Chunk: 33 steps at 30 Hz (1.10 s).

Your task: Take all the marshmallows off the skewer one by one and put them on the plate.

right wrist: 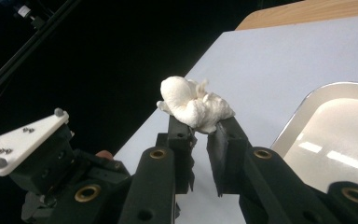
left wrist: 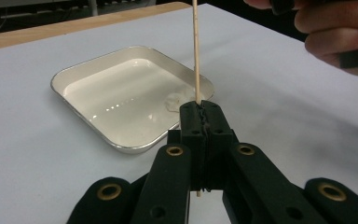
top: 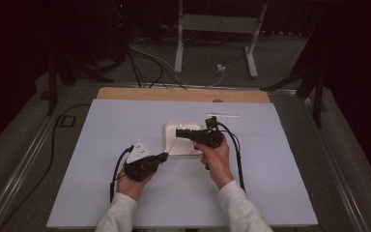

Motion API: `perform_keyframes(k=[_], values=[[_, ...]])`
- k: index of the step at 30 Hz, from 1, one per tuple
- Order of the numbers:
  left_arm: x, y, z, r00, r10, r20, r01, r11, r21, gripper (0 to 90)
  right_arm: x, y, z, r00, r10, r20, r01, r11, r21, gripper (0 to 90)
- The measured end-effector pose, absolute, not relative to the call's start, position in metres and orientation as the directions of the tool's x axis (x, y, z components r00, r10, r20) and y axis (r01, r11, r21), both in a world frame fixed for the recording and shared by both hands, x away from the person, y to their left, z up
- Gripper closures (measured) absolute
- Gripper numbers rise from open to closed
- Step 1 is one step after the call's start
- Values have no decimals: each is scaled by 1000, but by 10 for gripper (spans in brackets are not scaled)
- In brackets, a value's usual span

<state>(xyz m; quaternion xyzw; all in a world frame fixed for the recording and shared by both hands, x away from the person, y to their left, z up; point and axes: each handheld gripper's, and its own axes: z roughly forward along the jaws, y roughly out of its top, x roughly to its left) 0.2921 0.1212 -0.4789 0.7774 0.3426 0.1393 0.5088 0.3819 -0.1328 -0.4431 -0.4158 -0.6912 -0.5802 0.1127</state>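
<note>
On the pale tabletop (top: 125, 125), a square white dish (top: 171, 137) with rounded corners sits near the middle. The left gripper (top: 163, 156) lies at about seven o'clock from the dish, its tip just beside the dish's near left corner, held in the person's left hand (top: 133, 181). The right gripper (top: 179, 132) hangs over the dish from the three o'clock side, pointing toward nine o'clock, gripped by the right hand (top: 217, 162). A thin white strip (top: 222, 115) lies on the tabletop at about one o'clock from the dish, apart from it.

From above, what each gripper carries is too small to tell. The left gripper view makes it plain: its jaws are pressed together on a thin wooden skewer (left wrist: 196, 51), which rises straight up toward twelve o'clock and leaves the top edge, with a short end showing below the jaws. That view also shows the dish (left wrist: 88, 128) is glossy inside, with a small whitish lump (left wrist: 175, 100) resting near its corner closest to the jaws, and fingers of the other hand (left wrist: 340, 37) at two o'clock.

The right gripper view shows its jaws clamped on a soft white lump (right wrist: 193, 105), marshmallow-like and crumpled, bulging above the jaw tips. The dish's rim (right wrist: 298, 112) lies at four o'clock, and the left gripper's pale three-cornered plate (right wrist: 21, 140) sits at eight o'clock.
</note>
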Motion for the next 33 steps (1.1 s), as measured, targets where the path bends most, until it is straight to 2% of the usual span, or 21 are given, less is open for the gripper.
perform_keyframes(k=[14,33], values=[[290,129,-485,720,689,-89,387,-292,875,900,389,-132,-447,-615,457,642,718,-10,696,786],[289,134,-488,720,689,-83,393,-306,867,900,391,-133,-448,-592,487,642,718,-42,694,787]])
